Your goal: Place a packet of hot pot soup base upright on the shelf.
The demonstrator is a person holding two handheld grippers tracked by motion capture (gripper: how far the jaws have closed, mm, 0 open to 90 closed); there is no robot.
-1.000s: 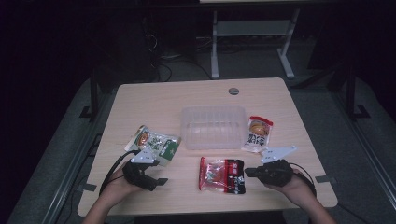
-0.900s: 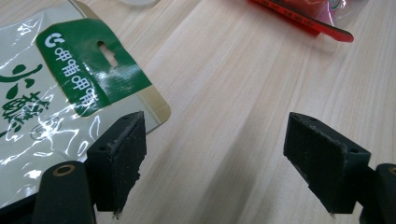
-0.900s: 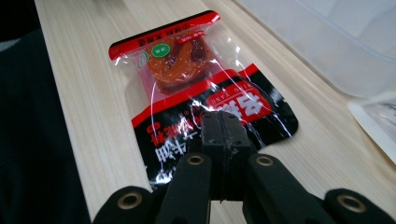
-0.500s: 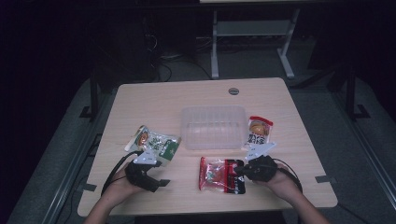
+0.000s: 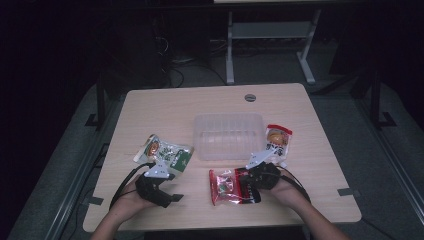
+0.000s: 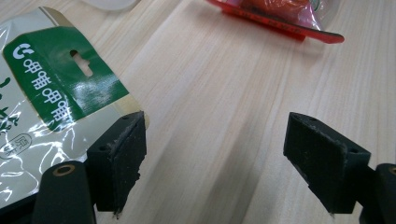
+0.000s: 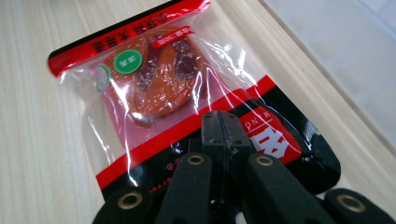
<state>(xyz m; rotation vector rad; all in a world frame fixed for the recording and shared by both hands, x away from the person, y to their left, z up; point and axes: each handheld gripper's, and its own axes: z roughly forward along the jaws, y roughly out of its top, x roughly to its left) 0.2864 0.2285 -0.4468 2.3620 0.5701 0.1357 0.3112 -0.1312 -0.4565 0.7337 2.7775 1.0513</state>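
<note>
A red and black snack packet (image 5: pixel 225 186) (image 7: pixel 154 79) lies flat near the table's front edge. My right gripper (image 5: pixel 248 184) (image 7: pixel 224 122) is shut, jaws pressed together, its tips low over the packet's black end; I cannot tell if film is pinched. A green and white packet (image 5: pixel 165 152) (image 6: pixel 42 107) lies at the front left. My left gripper (image 5: pixel 172 199) (image 6: pixel 212 154) stands open just in front of it, its left jaw at the packet's corner, bare wood between the jaws. The red packet's edge (image 6: pixel 280 18) appears far off in the left gripper view.
A clear plastic container (image 5: pixel 228 135) (image 7: pixel 345 51) sits mid-table behind the packets. A third packet (image 5: pixel 278 141), white and red with an orange picture, lies to its right. The wooden table (image 5: pixel 175 105) has a cable hole (image 5: pixel 250 97) at the back.
My right gripper has moved left and slightly down, from beside the red packet onto its right end. The left gripper has stayed put.
</note>
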